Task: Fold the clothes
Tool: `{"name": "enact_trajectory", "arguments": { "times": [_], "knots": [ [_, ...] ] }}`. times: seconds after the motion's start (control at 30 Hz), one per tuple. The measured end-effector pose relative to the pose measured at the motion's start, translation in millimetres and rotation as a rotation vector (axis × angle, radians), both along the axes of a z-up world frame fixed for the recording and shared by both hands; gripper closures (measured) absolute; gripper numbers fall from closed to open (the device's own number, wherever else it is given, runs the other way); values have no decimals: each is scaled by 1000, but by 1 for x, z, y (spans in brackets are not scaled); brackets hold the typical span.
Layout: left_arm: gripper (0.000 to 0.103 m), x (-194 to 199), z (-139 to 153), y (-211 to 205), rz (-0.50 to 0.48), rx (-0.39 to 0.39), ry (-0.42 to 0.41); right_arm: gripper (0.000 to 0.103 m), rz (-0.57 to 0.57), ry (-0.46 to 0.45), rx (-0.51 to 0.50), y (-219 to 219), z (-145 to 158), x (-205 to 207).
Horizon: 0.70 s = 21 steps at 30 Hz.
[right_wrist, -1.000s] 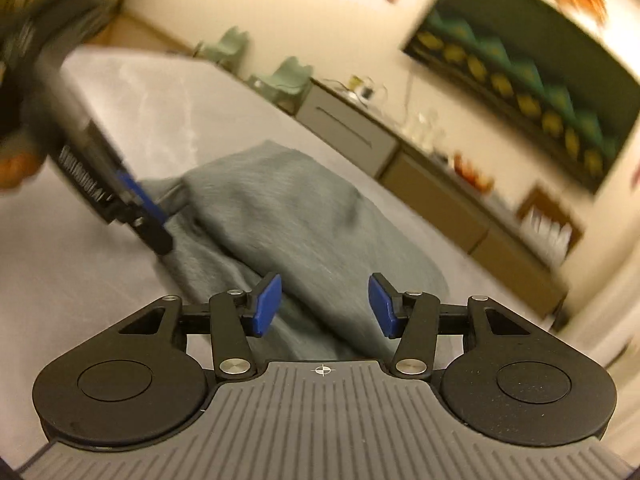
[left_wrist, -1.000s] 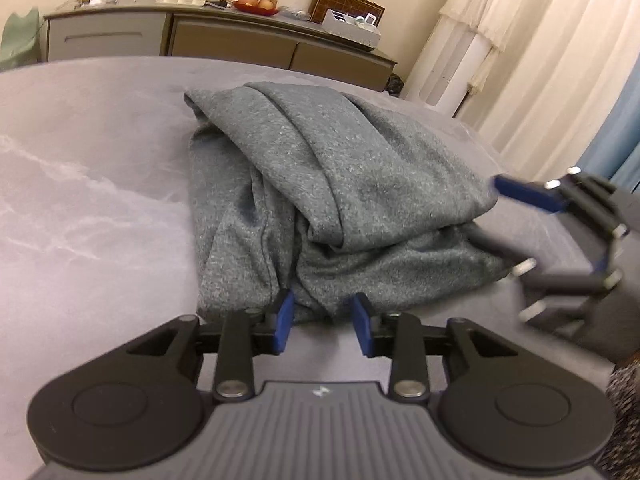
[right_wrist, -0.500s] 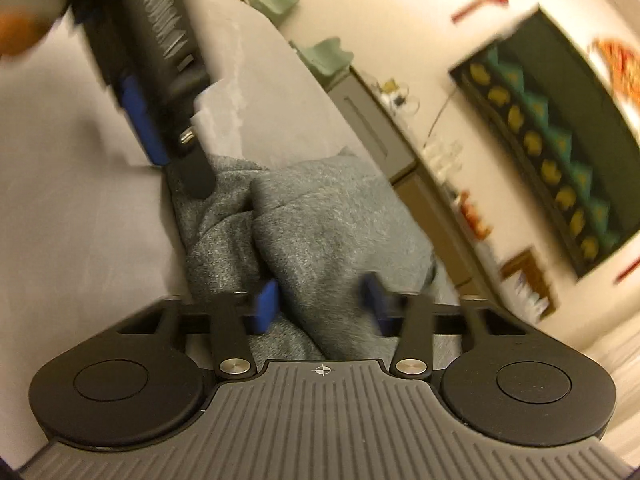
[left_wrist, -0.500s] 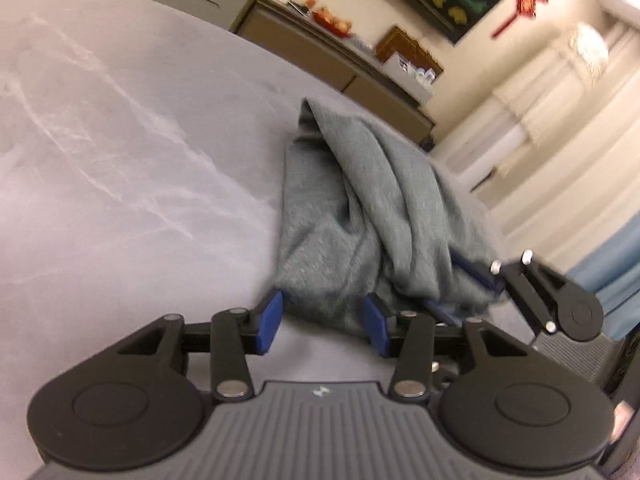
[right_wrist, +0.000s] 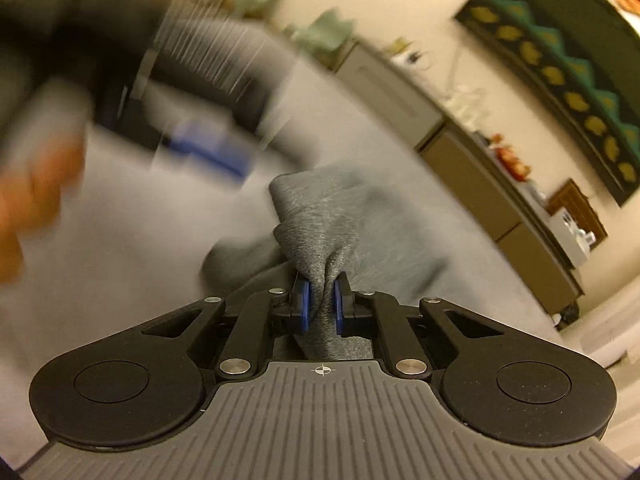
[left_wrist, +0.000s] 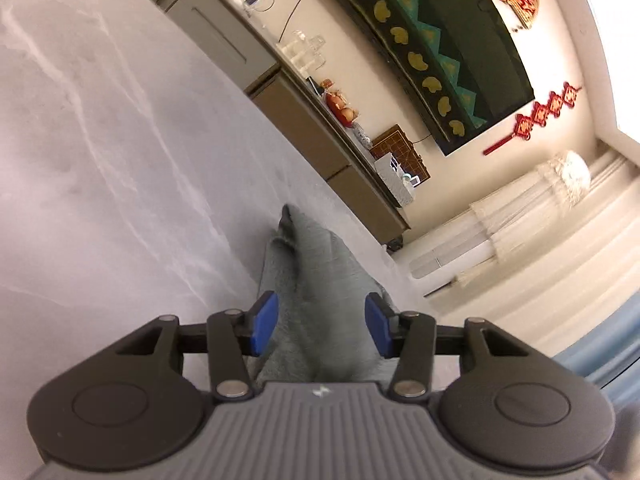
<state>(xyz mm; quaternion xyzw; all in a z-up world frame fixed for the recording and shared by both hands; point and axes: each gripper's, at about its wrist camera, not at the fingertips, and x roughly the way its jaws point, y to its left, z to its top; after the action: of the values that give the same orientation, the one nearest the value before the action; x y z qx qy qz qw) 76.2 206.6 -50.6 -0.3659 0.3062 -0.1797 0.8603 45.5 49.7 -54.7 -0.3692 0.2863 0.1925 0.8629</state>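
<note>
Grey heathered knit garment is bunched on the pale marble-veined desk, not flat: a creased ridge runs from the near edge toward the far side, with loose rounded lumps to its left and right. No squared edges or stacked layers visible, so I'd judge it not folded as it lies now. Could equally be mid-fold or being gathered for a re-lay; the pictures don't settle which.

Right tongs: pressed almost together, pinching a gathered fold of the fabric, which rises in a peak just beyond the blue pads.

Left tongs: spread wide, fabric lying between and under the pads, nothing clamped. In the right wrist view the left one is a motion-blurred shape at far left, well above the desk.

Left to do, by my read: flatten the cloth, align edges, make clean folds.

Beyond the desk's far edge: long grey-brown sideboard against the wall.
</note>
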Motion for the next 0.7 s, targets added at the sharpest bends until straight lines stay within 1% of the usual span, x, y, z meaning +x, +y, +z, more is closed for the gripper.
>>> {"name": "enact_trajectory", "arguments": {
  "times": [0.03,0.07,0.1,0.13,0.17,0.23,0.3,0.33,0.4,0.43,0.47,0.5,0.57,0.63,0.67,0.7],
  "knots": [
    [55,-2,2,0,-2,9,-10,88,13,-28,-26,5,-16,-3],
    [55,-4,4,1,-3,18,-19,76,44,-77,-37,6,-24,-9],
    [55,-6,6,1,-5,26,-29,73,75,-125,-49,6,-32,-15],
    [55,-10,12,-2,-14,48,-49,66,97,-141,-61,3,-33,-22],
    [54,-14,19,-7,-29,78,-79,56,104,-122,-30,-8,-24,-29],
    [53,-12,34,-16,-52,134,-111,49,117,-85,33,-28,-7,-42],
    [51,-1,46,-29,-71,204,-109,49,46,-66,146,-66,20,-41],
    [49,7,52,-34,-80,253,-102,48,11,-57,203,-85,33,-40],
    [43,40,61,-47,-127,365,-59,48,-117,-32,328,-133,52,-15],
    [42,59,62,-53,-166,401,-31,48,-200,-6,395,-160,55,5],
    [42,78,60,-56,-196,412,1,49,-283,20,461,-187,57,25],
    [42,96,57,-60,-213,414,32,48,-340,61,533,-210,54,44],
    [42,125,50,-67,-231,393,66,50,-456,143,677,-256,48,82],
    [42,152,40,-76,-246,379,97,51,-496,191,786,-282,36,100],
    [42,162,32,-81,-253,404,119,51,-516,216,841,-295,30,110],
    [45,169,23,-84,-249,445,141,51,-535,240,895,-308,24,119]
  ]
}}
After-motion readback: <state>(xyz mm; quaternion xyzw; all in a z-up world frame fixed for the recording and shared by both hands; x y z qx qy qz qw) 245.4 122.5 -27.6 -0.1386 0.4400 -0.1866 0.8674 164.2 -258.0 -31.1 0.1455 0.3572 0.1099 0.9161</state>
